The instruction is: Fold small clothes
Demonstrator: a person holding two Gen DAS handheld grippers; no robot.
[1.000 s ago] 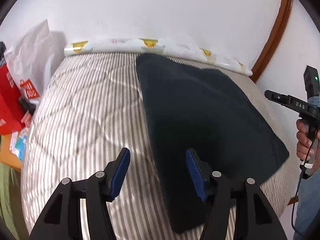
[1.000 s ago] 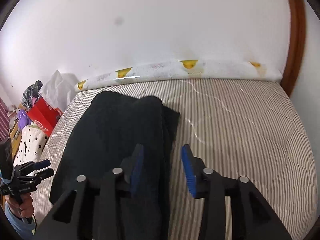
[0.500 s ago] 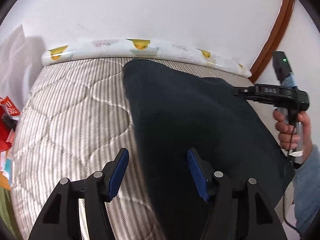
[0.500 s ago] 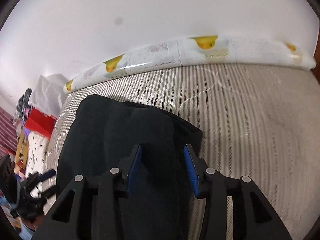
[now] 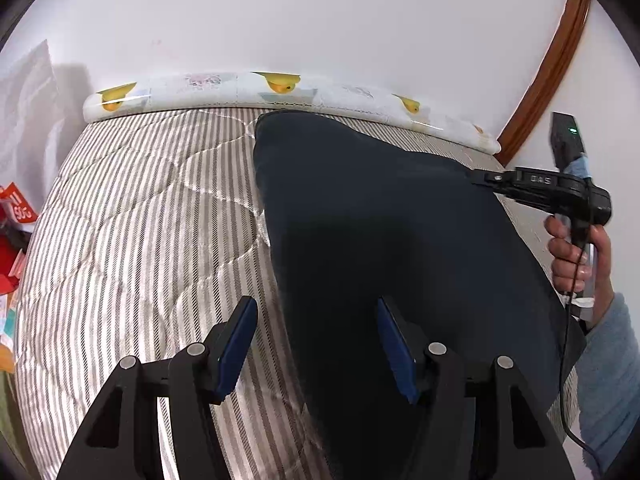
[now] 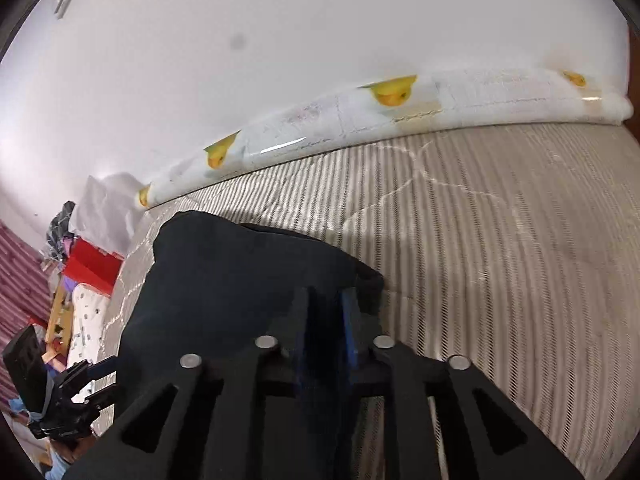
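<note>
A dark navy garment (image 5: 384, 240) lies spread on the striped mattress (image 5: 140, 216). My left gripper (image 5: 316, 344) is open, hovering over the garment's near left edge, which runs between its blue pads. My right gripper (image 6: 326, 320) is shut on the garment (image 6: 240, 280), pinching a fold near its right edge. The right gripper also shows in the left wrist view (image 5: 476, 178) at the garment's far right side. The left gripper shows small in the right wrist view (image 6: 102, 380), open.
A duck-print bolster (image 5: 280, 88) lines the white wall at the mattress's far edge. Red bags and clutter (image 6: 88, 268) stand beside the bed on the left. A wooden door frame (image 5: 540, 80) is at the right.
My right gripper has moved in over the garment's right edge and closed on it. My left gripper shifted a little and stays open.
</note>
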